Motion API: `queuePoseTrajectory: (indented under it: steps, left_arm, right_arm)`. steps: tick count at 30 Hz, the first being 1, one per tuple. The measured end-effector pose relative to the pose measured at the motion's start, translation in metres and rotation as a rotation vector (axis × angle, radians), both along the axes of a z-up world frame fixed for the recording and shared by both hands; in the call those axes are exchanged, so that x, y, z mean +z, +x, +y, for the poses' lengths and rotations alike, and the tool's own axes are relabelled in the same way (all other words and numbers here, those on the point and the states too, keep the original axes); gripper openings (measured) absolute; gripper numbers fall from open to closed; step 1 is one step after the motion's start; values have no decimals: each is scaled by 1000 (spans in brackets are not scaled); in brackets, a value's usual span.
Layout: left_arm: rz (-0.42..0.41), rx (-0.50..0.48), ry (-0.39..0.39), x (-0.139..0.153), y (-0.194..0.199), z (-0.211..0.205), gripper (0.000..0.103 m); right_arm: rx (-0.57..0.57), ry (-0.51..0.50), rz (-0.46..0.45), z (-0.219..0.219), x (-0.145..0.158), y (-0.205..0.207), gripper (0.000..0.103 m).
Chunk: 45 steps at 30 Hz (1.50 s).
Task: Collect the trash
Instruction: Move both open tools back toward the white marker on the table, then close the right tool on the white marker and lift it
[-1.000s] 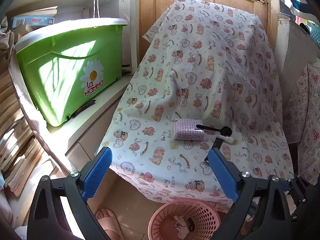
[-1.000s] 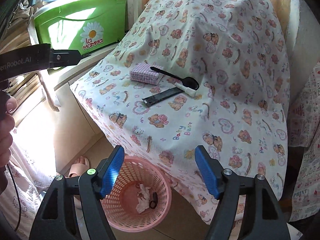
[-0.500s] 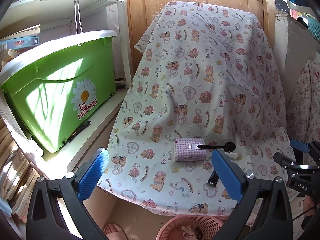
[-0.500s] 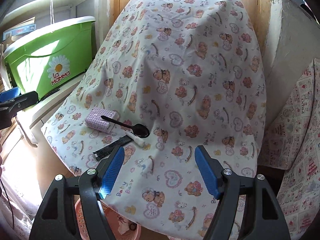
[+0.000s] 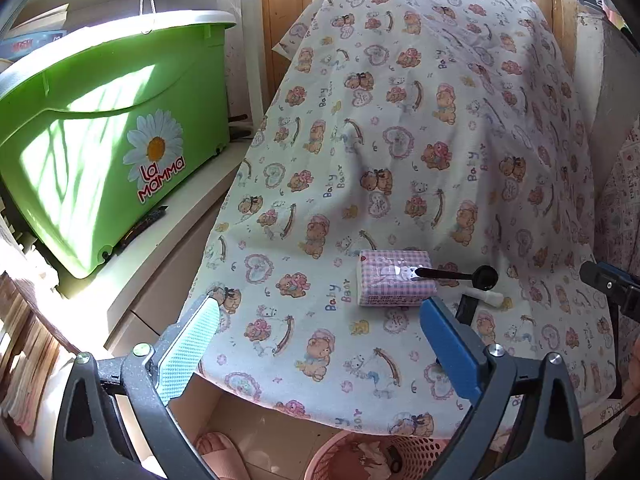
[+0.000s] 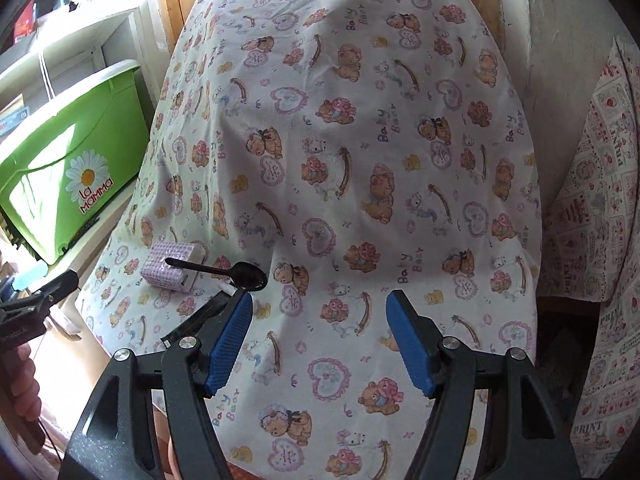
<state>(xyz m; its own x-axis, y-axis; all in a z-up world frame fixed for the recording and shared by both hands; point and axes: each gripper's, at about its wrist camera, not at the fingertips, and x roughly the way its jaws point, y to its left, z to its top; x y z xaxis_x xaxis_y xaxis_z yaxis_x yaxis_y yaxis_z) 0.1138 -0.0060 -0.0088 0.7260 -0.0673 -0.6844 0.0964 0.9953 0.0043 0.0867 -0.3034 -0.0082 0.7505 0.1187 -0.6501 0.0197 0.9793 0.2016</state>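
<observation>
The pink tissue pack (image 5: 394, 283) lies on the bear-print cloth over the table (image 5: 400, 140), with a black spoon (image 5: 460, 274) propped across its right end, a small white tube (image 5: 486, 298) and a dark strip beside them. The spoon's handle runs left to right. The left gripper (image 5: 320, 344) hangs just short of the pack, jaws wide and empty, and looks nearer. The right gripper (image 6: 318, 340), jaws apart after narrowing slightly, holds nothing; the spoon bowl sits just above its left finger. The pink basket (image 5: 360, 460) waits below the table edge.
</observation>
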Motion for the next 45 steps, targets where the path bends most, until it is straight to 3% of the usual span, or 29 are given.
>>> queuePoseTrajectory:
  steps: [5,13,19,24,31,37,41,45]
  left_arm:
    - [13,9,-10,-2,8,4,86]
    - [63,20,-41,-9,20,6,86]
    - [68,28,-58,-7,20,7,86]
    - [86,40,-60,-12,24,10,86]
    - [101,41,-47,-20,24,9,86]
    - [94,-13,-22,-21,20,-5,86]
    - [115,-97,-2,-28,17,-26,85]
    - [143,-216,39,-41,11,-60,70]
  right_arm:
    - [11,170,23,-15,-2,17,61]
    - [108,343,138,8,-30,54,40]
    - [104,296,237,43,-56,74,32]
    - [81,70,226,68,-60,80,31]
    - [104,-129,230,98,-77,90,26]
    - [126,-87,205,89,-68,82,23]
    - [122,24,169,68,-48,69,23]
    - [79,44,154,48,-39,61,23]
